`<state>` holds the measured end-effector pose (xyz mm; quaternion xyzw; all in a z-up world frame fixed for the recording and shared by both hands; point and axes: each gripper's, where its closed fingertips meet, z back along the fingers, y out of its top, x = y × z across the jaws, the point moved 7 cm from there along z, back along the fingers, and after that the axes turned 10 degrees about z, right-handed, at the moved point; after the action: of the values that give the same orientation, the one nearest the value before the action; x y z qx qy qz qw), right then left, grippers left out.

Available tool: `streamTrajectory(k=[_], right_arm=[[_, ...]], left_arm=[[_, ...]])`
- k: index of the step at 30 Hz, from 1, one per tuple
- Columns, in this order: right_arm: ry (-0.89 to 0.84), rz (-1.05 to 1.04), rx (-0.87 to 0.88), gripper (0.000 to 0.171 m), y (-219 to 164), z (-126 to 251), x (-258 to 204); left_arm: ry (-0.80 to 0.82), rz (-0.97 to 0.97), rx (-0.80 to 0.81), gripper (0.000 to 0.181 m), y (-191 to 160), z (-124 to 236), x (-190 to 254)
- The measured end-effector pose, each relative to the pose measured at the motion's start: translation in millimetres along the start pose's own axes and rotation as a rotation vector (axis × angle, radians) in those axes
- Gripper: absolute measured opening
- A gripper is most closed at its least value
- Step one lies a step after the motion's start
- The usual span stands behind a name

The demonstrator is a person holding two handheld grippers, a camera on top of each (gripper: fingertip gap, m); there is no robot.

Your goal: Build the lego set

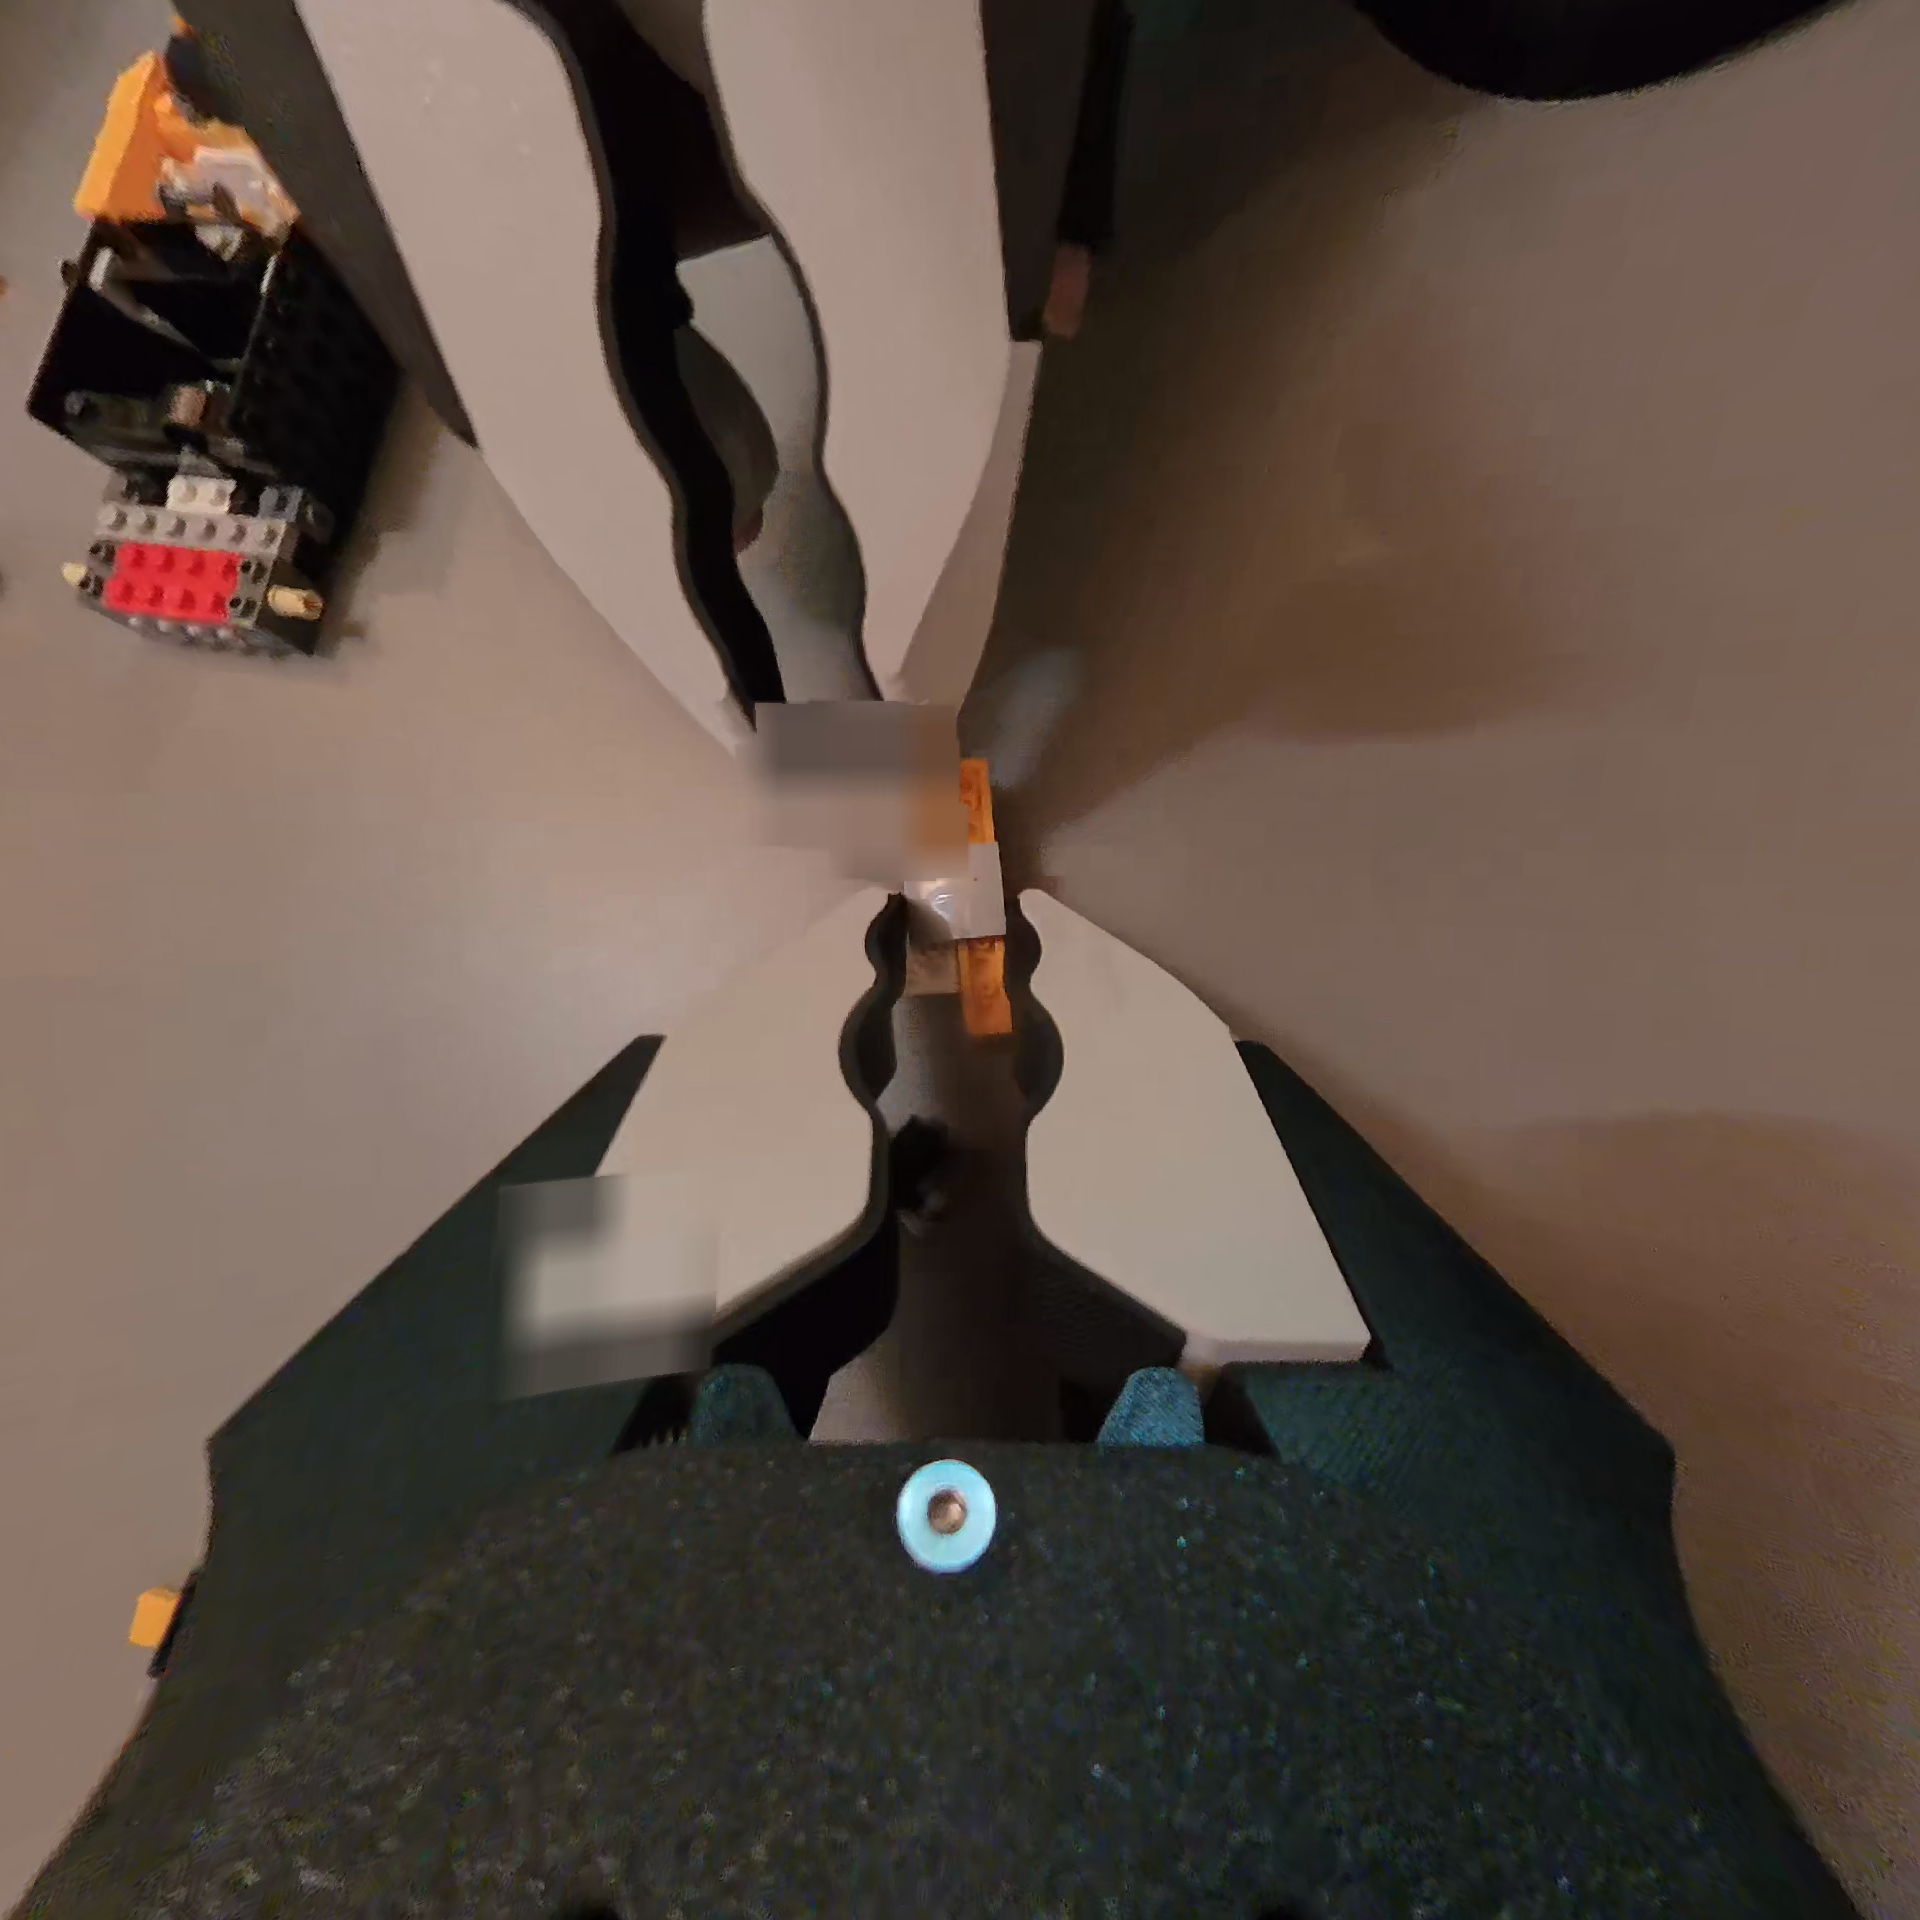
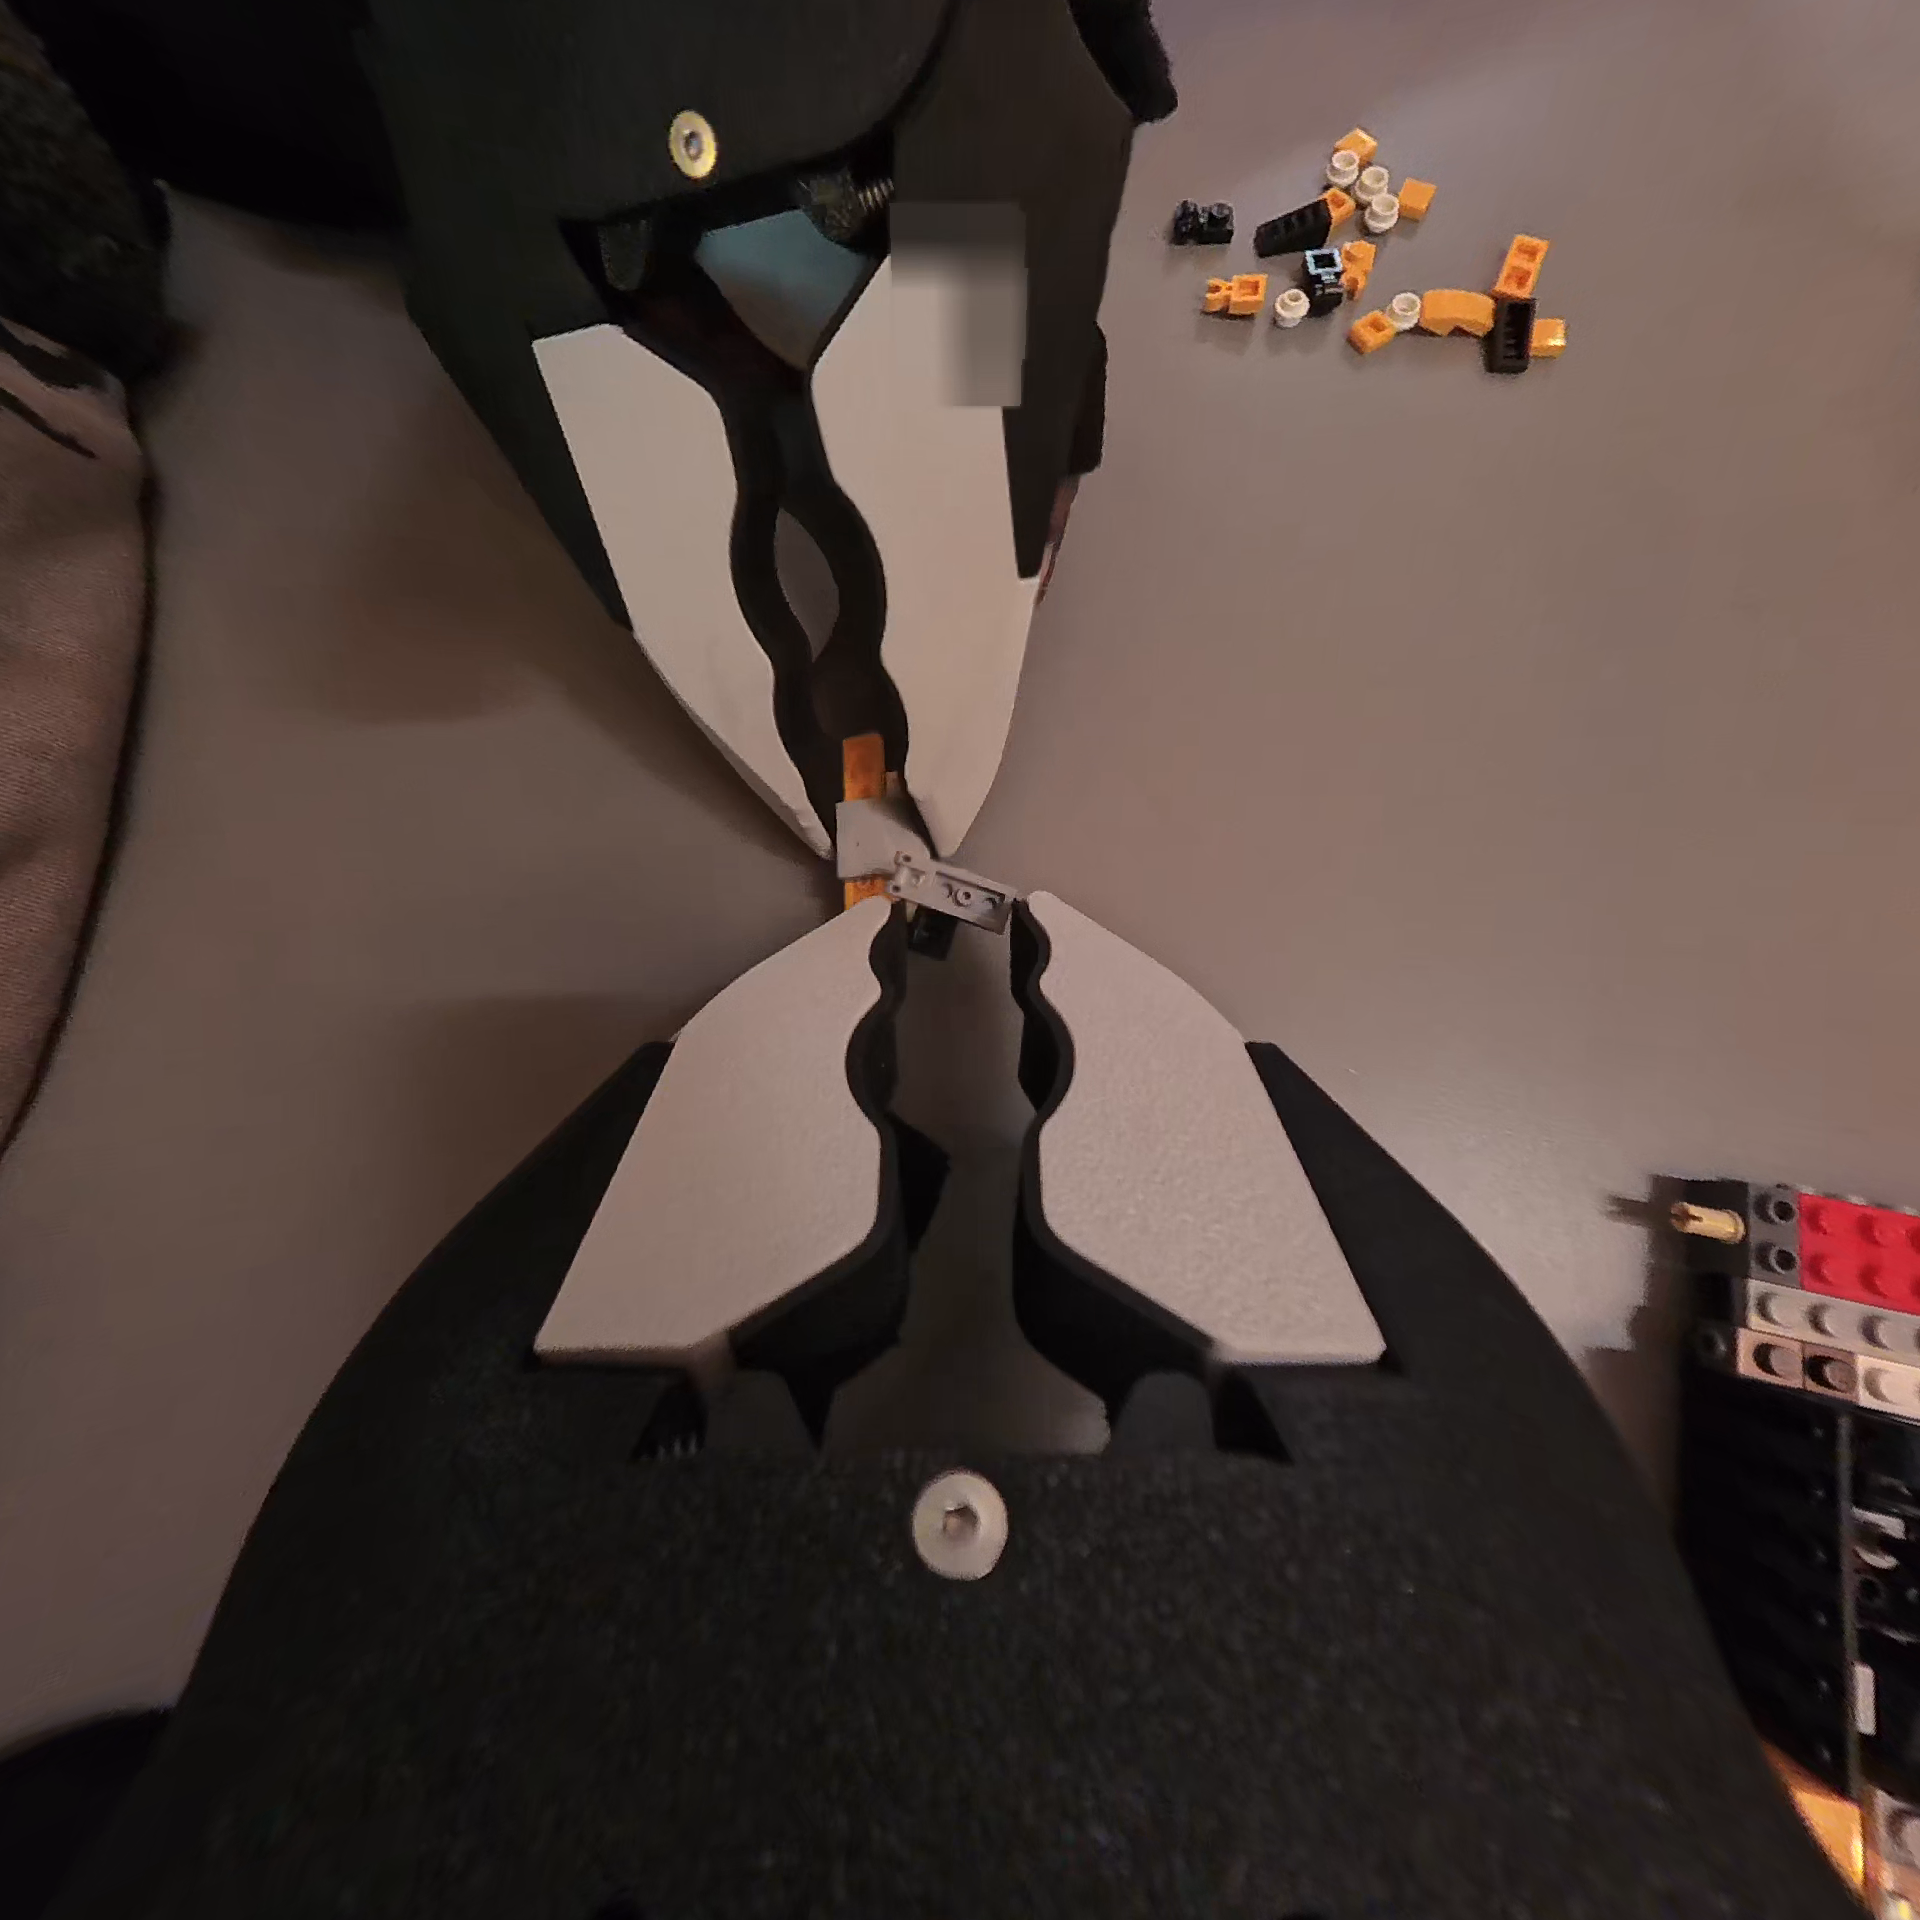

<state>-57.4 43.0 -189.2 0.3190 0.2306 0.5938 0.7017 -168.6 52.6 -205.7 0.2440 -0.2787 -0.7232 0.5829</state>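
Tabletop (image 2: 1455, 727), a plain grey-brown surface, is carrying everything we are working with. Largest on it, the partly built lego model (image 1: 208, 436) of black, grey, red and orange bricks is sitting well apart from both tools, at the far left of the left wrist view. Our left gripper (image 1: 954, 935) is clenching a small orange-and-grey brick assembly (image 1: 977, 914) right at its fingertips. Our right gripper (image 2: 956, 914) is meeting it tip to tip, its jaws standing slightly apart around a small flat grey plate (image 2: 951, 891), which is touching that assembly; we cannot tell whether they are pinching it. Loose orange, black and white pieces (image 2: 1371, 255) are lying scattered beyond. No readable writing is showing.
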Motion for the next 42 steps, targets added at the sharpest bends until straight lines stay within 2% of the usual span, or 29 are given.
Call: streamTrajectory(k=[15,30,42], right_arm=[[0.084,0.047,-0.082,0.02,-3,-9,-12],[0.193,-0.029,-0.016,0.022,-8,-9,-15],[0.27,-0.007,-0.021,0.021,-6,-10,-25]], left_arm=[[-0.04,-0.119,-0.005,0.017,-1,-3,14],[-0.049,-0.167,-0.026,0.017,0,-2,21],[-0.069,-0.235,-0.09,0.017,3,0,34]])
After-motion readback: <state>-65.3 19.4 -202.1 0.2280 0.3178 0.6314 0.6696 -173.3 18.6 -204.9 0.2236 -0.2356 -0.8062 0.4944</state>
